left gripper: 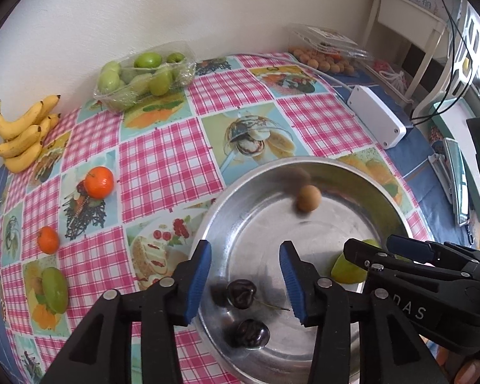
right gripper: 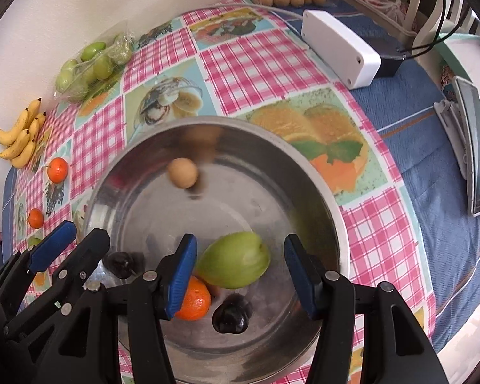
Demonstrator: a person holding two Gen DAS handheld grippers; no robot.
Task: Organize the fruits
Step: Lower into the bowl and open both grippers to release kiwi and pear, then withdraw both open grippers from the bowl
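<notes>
Progress check: steel bowl [right gripper: 336, 224] is partly loaded, most fruit not yet in.

In the bowl, right wrist view: green fruit [right gripper: 233, 259] at 6 o'clock from the bowl's centre, orange [right gripper: 195, 300] touching it at 7, one dark cherry [right gripper: 230, 316] just below, another cherry [right gripper: 120, 264] at 8 near the wall, small tan round fruit [right gripper: 182, 172] at 11. The tan one looks motion-smeared, so probably rolling or just landed.

Left gripper [left gripper: 244, 278]: jaws spread over the bowl, nothing between the pads; two cherries lie under it. No earlier frame to compare.

Right gripper [right gripper: 240, 272]: jaws spread, hanging over the green fruit, pads clear of it on both sides.

Left to move, left wrist view: bananas [left gripper: 22, 134] at 10 o'clock by the wall, tub of green fruits [left gripper: 144, 73] at 11, large tangerine [left gripper: 99, 182] and small tangerine [left gripper: 48, 240] at 9, tan fruits [left gripper: 323, 60] by a clear box at 1.

My estimate: under half done.
</notes>
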